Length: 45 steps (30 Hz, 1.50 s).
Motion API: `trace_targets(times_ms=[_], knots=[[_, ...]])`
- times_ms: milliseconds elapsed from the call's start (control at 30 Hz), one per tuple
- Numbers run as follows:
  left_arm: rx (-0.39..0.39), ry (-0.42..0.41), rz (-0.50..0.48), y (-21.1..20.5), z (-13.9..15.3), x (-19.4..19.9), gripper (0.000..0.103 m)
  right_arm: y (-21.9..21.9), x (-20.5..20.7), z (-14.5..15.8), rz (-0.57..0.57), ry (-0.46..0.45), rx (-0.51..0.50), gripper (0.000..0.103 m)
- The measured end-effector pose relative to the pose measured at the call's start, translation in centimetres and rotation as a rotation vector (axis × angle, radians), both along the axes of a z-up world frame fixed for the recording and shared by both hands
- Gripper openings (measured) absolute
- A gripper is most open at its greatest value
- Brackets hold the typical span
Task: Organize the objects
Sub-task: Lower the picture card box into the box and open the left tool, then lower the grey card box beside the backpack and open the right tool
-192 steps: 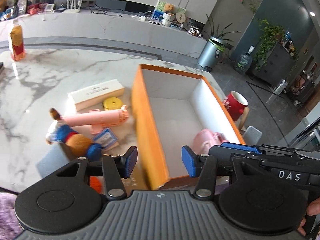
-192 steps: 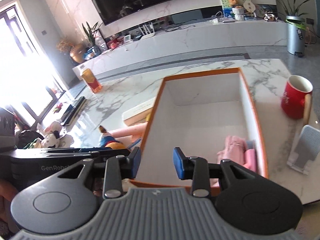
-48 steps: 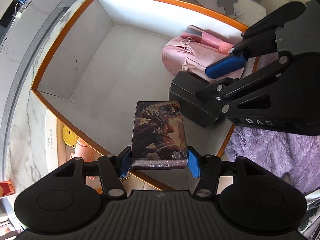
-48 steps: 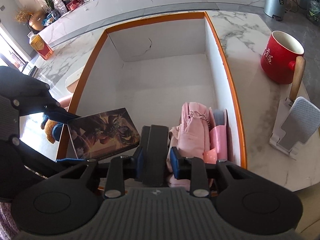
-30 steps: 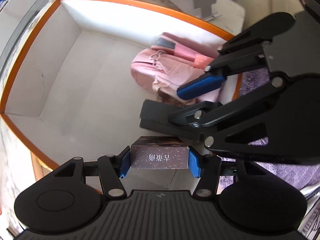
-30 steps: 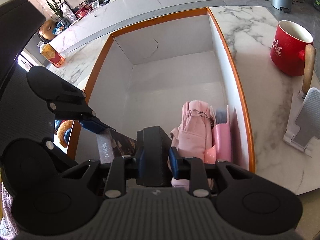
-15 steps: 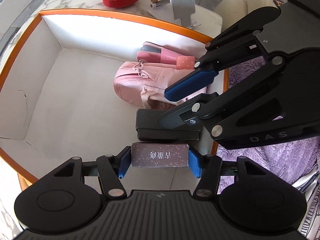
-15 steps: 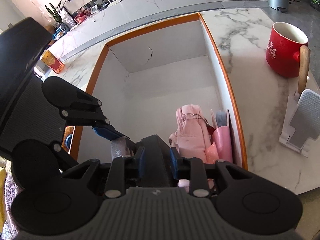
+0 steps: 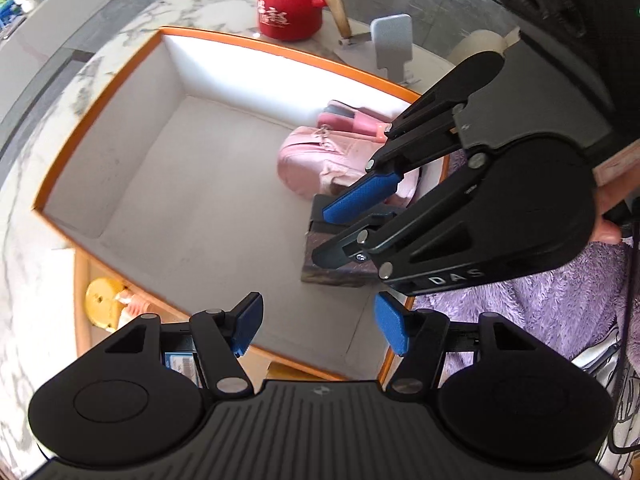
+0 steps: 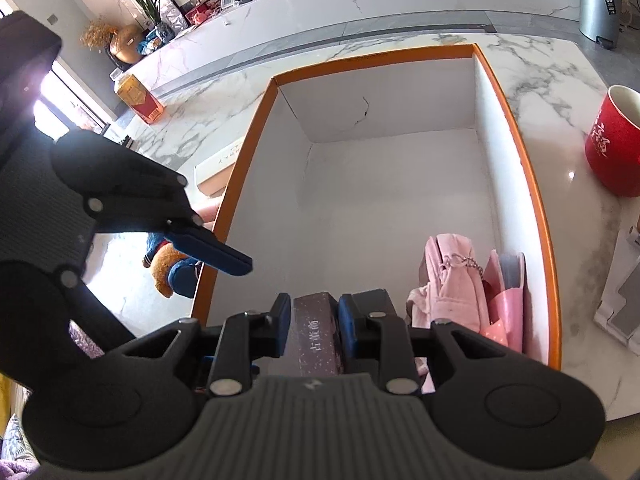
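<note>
An orange-rimmed white box point(image 9: 100, 92) point(image 10: 256, 128) stands on the marble table. In its near corner stand a pink pouch point(image 9: 308, 160) point(image 10: 448, 280), a pink case point(image 10: 504, 304), a black box point(image 10: 372, 300) and a dark card box point(image 9: 336, 264) point(image 10: 316, 332). My left gripper point(image 9: 316, 326) is open and empty above the box's near edge. My right gripper point(image 10: 312, 326) has its jaws on either side of the card box, which stands on end beside the black box; it shows in the left wrist view point(image 9: 360, 200) low in the box.
A red mug point(image 9: 288, 12) point(image 10: 616, 144) and a grey phone stand point(image 9: 392, 46) are right of the box. Left of it lie a plush bear point(image 10: 172, 268), a yellow tape measure point(image 9: 102, 306), a long cream box point(image 10: 216, 172) and an orange carton point(image 10: 138, 98). Purple fabric point(image 9: 540, 304) is near me.
My left gripper let go of the card box, opened and pulled back up. My right gripper shifted from the black box onto the card box.
</note>
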<state>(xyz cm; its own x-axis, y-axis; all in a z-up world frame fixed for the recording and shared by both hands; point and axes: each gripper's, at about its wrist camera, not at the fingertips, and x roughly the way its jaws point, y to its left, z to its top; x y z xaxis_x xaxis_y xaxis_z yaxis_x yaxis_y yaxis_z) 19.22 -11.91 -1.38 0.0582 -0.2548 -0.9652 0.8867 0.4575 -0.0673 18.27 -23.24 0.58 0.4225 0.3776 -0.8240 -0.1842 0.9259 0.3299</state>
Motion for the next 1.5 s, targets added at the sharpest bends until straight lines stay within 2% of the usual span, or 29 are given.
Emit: trace_targets(times_ms=[133, 167, 267, 400, 500, 633, 733, 867, 1167, 1333, 1500], knots=[[0.005, -0.021, 0.096, 1.2, 0.5, 0.0, 0.072, 1.9, 1.1, -0.4, 0.058, 0.017, -0.088, 0.03], [0.007, -0.023, 0.128, 1.6, 0.6, 0.0, 0.069, 2.3, 1.3, -0.5, 0.068, 0.024, -0.104, 0.03], [-0.009, 0.002, 0.201, 2.9, 0.6, 0.2, 0.066, 3.2, 1.7, -0.9, 0.097, 0.041, -0.158, 0.025], [-0.026, 0.02, 0.254, 3.9, -0.1, 0.1, 0.064, 3.9, 2.0, -0.7, 0.137, 0.065, -0.207, 0.025], [-0.063, 0.049, 0.292, 4.6, -0.3, 0.3, 0.063, 3.9, 2.1, -0.5, 0.14, 0.076, -0.216, 0.024], [-0.105, 0.062, 0.346, 5.5, -0.4, 0.5, 0.056, 4.3, 2.8, 0.2, 0.081, 0.022, -0.198, 0.024], [-0.13, 0.072, 0.374, 5.7, -0.7, 0.7, 0.047, 4.6, 3.2, 0.6, 0.058, -0.001, -0.2, 0.024], [-0.158, 0.085, 0.393, 6.1, -1.3, 0.7, 0.04, 4.7, 2.3, -0.1, 0.08, 0.052, -0.24, 0.024], [-0.188, 0.093, 0.421, 6.4, -1.8, 0.7, 0.036, 3.9, -0.5, -1.1, 0.104, 0.144, -0.283, 0.024], [-0.196, 0.095, 0.453, 6.3, -2.1, 1.1, 0.034, 3.6, -0.6, -0.5, 0.105, 0.145, -0.255, 0.025], [-0.185, 0.097, 0.487, 6.1, -2.6, 1.7, 0.03, 4.3, 1.3, -0.3, 0.107, 0.109, -0.248, 0.028]])
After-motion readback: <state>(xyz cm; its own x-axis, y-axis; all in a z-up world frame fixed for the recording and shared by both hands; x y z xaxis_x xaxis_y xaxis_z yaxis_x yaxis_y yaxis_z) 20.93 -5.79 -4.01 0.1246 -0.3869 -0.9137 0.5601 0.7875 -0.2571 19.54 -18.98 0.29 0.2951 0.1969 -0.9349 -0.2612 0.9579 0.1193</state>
